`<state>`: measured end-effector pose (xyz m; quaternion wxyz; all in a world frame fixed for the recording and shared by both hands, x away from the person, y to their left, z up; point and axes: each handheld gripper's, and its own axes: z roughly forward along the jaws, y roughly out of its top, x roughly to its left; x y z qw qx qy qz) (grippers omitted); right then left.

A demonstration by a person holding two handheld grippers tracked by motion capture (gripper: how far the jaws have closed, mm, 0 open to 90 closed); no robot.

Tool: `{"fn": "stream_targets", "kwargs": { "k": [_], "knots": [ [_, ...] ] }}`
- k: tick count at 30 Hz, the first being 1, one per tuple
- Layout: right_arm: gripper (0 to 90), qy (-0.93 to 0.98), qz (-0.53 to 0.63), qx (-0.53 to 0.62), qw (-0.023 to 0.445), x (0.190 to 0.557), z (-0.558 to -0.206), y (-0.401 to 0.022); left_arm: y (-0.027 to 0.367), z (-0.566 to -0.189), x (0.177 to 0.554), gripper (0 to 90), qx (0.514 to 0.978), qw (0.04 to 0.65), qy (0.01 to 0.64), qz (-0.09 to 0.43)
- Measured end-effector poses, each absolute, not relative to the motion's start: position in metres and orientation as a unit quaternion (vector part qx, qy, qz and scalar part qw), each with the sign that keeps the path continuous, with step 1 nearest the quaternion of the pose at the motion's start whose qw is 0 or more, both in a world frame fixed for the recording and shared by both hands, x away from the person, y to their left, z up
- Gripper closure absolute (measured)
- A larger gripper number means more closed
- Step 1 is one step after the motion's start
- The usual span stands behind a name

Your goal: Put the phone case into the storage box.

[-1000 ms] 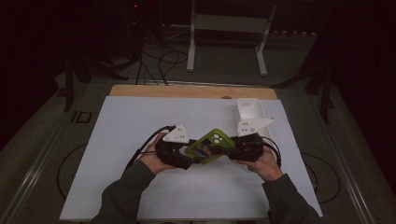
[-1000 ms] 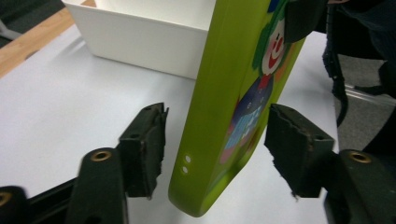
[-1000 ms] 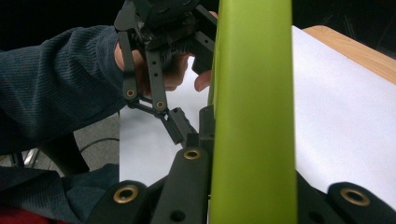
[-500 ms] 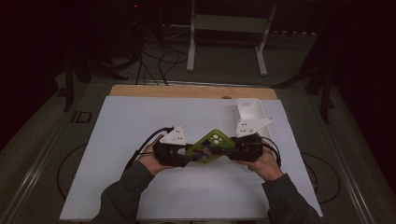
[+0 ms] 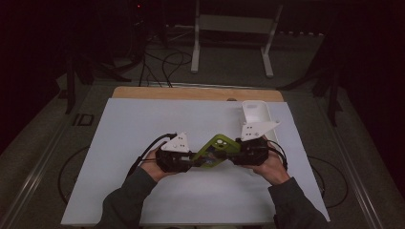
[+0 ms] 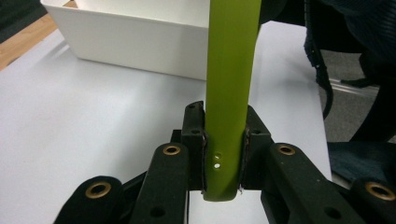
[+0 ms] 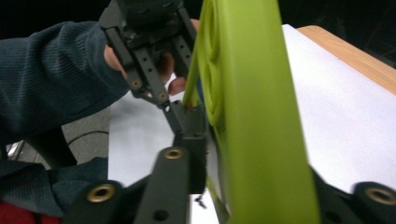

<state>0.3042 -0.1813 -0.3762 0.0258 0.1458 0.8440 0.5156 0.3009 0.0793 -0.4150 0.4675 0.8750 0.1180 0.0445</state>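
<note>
Your left gripper and your right gripper face each other over the white sheet that covers the bench, and the green phone case hangs between them, above the sheet. In the left gripper view the left jaws have just been closing and now they pinch the narrow end of the green phone case, the pads pressing on both of its sides. In the right gripper view the green phone case stands between the right jaws, which have just been opening a little; one jaw lies against the case, but I cannot tell if the other one touches it. In this view you see also the left gripper gripping the far end. The white bin stands just behind your right gripper, near the wooden edge of the bench.
</note>
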Motion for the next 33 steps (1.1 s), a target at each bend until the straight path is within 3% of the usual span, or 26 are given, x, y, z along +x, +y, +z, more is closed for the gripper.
{"fn": "stream_targets", "kwargs": {
  "k": [1,4,6,7,9,11,12,21,33],
  "knots": [
    [75.4,0.844,0.516,0.146,0.026,0.3042,-0.3762,-0.1813,0.0793,-0.415,0.3009,77.7,0.875,0.467,0.118,0.044],
    [58.9,0.841,0.514,0.163,0.038,0.3052,-0.3762,-0.1817,0.0781,-0.4147,0.2995,77.7,0.876,0.466,0.115,0.05],
    [55.6,0.84,0.514,0.169,0.041,0.3059,-0.3763,-0.182,0.078,-0.4147,0.2991,77.8,0.876,0.466,0.116,0.052],
    [45.7,0.837,0.514,0.181,0.047,0.3069,-0.3763,-0.1831,0.0783,-0.4144,0.299,77.8,0.875,0.466,0.118,0.056],
    [41.0,0.835,0.515,0.188,0.052,0.3069,-0.3762,-0.1837,0.0787,-0.4144,0.2991,77.8,0.875,0.466,0.121,0.058],
    [25.7,0.834,0.505,0.212,0.067,0.307,-0.3753,-0.1843,0.0794,-0.4144,0.2998,77.8,0.874,0.466,0.125,0.061],
    [23.0,0.833,0.505,0.216,0.069,0.307,-0.3752,-0.1846,0.0799,-0.4146,0.3001,77.8,0.872,0.468,0.13,0.064],
    [9.9,0.816,0.509,0.261,0.083,0.3093,-0.3751,-0.1873,0.0818,-0.4147,0.3014,77.8,0.866,0.472,0.147,0.076],
    [7.8,0.795,0.514,0.303,0.111,0.31,-0.3748,-0.1905,0.0847,-0.4154,0.3027,77.8,0.858,0.474,0.174,0.095]
  ]
}}
